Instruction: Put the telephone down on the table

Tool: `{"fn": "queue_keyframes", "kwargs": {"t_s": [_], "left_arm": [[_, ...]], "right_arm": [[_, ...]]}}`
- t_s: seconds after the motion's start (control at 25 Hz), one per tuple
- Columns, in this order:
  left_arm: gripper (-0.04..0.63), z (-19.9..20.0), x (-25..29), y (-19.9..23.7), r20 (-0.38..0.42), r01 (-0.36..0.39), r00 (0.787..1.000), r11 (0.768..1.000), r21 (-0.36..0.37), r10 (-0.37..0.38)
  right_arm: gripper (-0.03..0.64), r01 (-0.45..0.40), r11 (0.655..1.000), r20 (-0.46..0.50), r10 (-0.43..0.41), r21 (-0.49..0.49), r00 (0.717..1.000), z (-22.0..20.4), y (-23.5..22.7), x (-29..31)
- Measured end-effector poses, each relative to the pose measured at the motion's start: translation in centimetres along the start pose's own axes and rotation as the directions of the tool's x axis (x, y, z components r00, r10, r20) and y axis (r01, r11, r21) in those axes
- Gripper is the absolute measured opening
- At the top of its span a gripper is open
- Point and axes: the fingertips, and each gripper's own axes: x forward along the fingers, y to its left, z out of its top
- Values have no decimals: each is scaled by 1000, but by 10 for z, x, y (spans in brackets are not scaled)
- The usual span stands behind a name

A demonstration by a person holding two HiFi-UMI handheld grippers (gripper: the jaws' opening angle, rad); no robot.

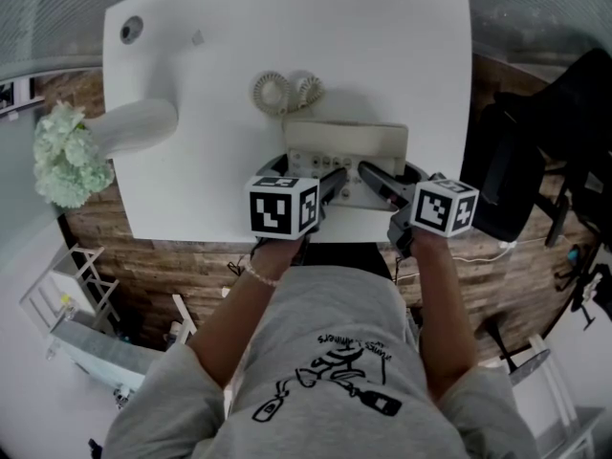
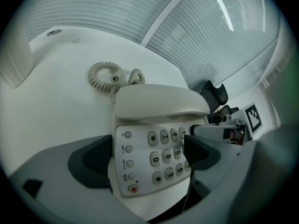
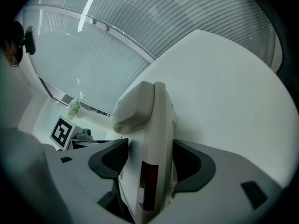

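Observation:
A cream push-button telephone [image 1: 346,146] sits low over the white table [image 1: 402,55] near its front edge, handset [image 2: 159,101] in the cradle; whether it touches the tabletop I cannot tell. Its coiled cord [image 1: 285,90] lies on the table behind it. My left gripper [image 1: 330,183] is shut on the phone's left part, with the keypad [image 2: 163,155] between its dark pads [image 2: 93,160]. My right gripper [image 1: 378,178] is shut on the right end. In the right gripper view the telephone [image 3: 149,139] shows edge-on between the pads [image 3: 194,164].
A white vase [image 1: 134,127] with pale flowers [image 1: 65,156] stands at the table's left edge. A round cable hole [image 1: 131,30] is at the far left corner. A black chair [image 1: 535,151] stands to the right of the table, on a wooden floor.

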Motion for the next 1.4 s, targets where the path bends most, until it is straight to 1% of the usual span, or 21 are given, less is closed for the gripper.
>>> {"fn": "queue_keyframes", "kwargs": {"t_s": [0.44, 0.72, 0.92, 1.08, 1.2, 1.4], "left_arm": [[474, 0, -2, 1, -6, 11, 1000, 1000, 3, -10], [474, 1, -2, 2, -4, 14, 1000, 1000, 5, -14], [474, 6, -9, 6, 15, 14, 1000, 1000, 15, -14], [472, 12, -17, 10, 32, 10, 999, 1000, 23, -11], [472, 16, -26, 7, 49, 28, 998, 999, 34, -30], [444, 23, -48, 0, 99, 68, 992, 994, 90, -77]], "right_arm": [[307, 13, 1000, -14, -13, -9, 1000, 0, 2, 1], [307, 52, 997, -12, -52, -52, 999, 5, -1, -2], [307, 68, 995, -6, -68, -74, 998, 9, -1, -7], [307, 100, 989, 6, -100, -107, 995, 12, -1, -15], [307, 129, 981, 20, -128, -143, 992, 14, -3, -25], [305, 152, 969, 60, -143, -193, 988, 20, 1, -43]]}}
